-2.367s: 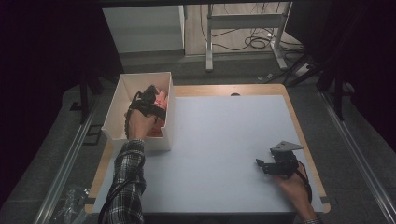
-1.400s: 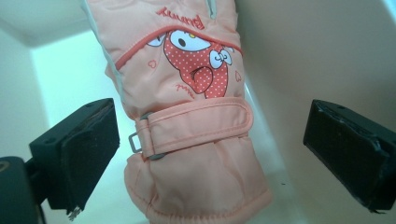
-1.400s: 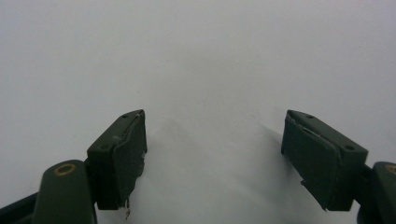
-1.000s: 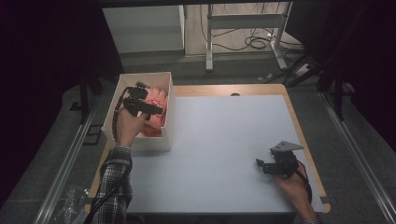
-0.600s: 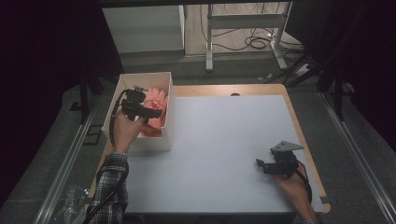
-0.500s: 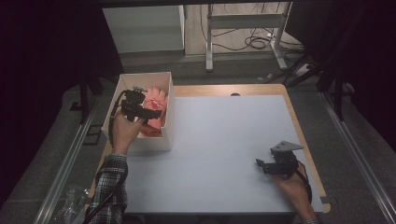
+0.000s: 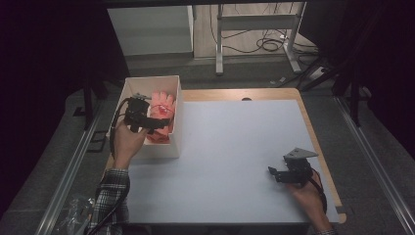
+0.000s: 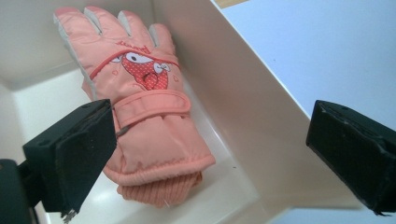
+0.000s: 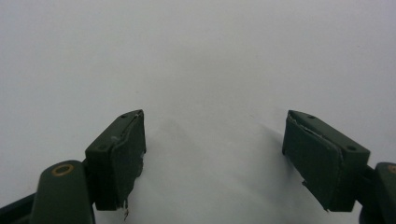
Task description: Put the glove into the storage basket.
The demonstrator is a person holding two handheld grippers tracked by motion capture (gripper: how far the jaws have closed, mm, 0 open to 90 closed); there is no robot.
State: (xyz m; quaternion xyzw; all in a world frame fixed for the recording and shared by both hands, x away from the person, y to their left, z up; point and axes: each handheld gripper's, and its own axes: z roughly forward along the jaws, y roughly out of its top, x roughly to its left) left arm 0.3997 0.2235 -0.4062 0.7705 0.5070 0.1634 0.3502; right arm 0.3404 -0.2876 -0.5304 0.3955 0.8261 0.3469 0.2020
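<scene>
Glove lengthwise in box, fingertips far-end.

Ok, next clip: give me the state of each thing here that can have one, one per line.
Left gripper: open, jaws wide, above the box.
Right gripper: open, holding nothing, low over the white tabletop.
Pink padded glove: lying flat in the box, wrist strap fastened, not gripped.
White rectangular box: open-topped, upright at the table's left edge.
</scene>
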